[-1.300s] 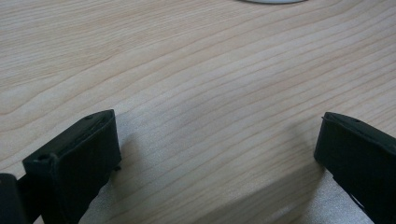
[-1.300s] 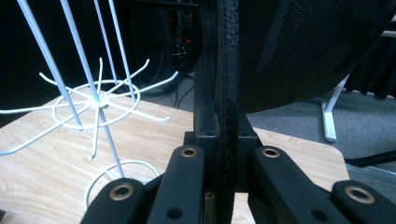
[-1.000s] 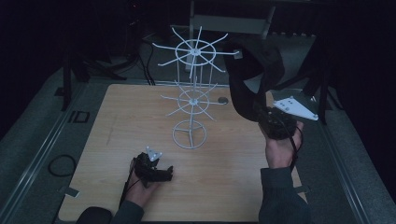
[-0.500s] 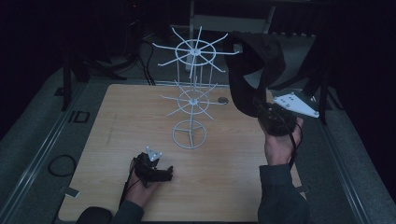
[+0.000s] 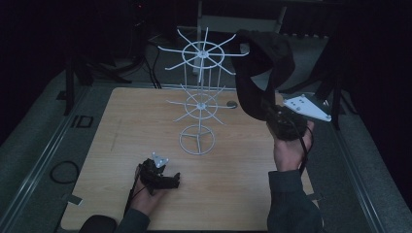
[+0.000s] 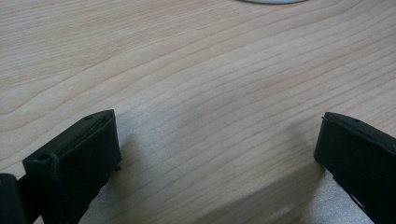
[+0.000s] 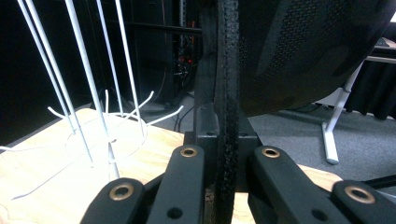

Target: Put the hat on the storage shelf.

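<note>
White wire rack (image 5: 199,104) standing mid-table (image 5: 121,126), beside the raised black cap (image 5: 265,58). Right gripper (image 5: 272,114) clamped on cap's brim, cap above it. Left gripper (image 5: 170,180) resting on the table, jaws apart, empty.

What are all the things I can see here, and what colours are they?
Wire rack: one, white, two tiers of spokes, standing mid-table.
Cap: one, black, held up beside the rack's top tier.
Table: one, light wood.
Cables: a few, black, on the floor left of the table and behind it.
Left gripper: one, black, resting low on the table, fingers apart.
Right gripper: one, black, raised at the right, shut on the cap's edge.
Hands: two, one on each gripper.
</note>
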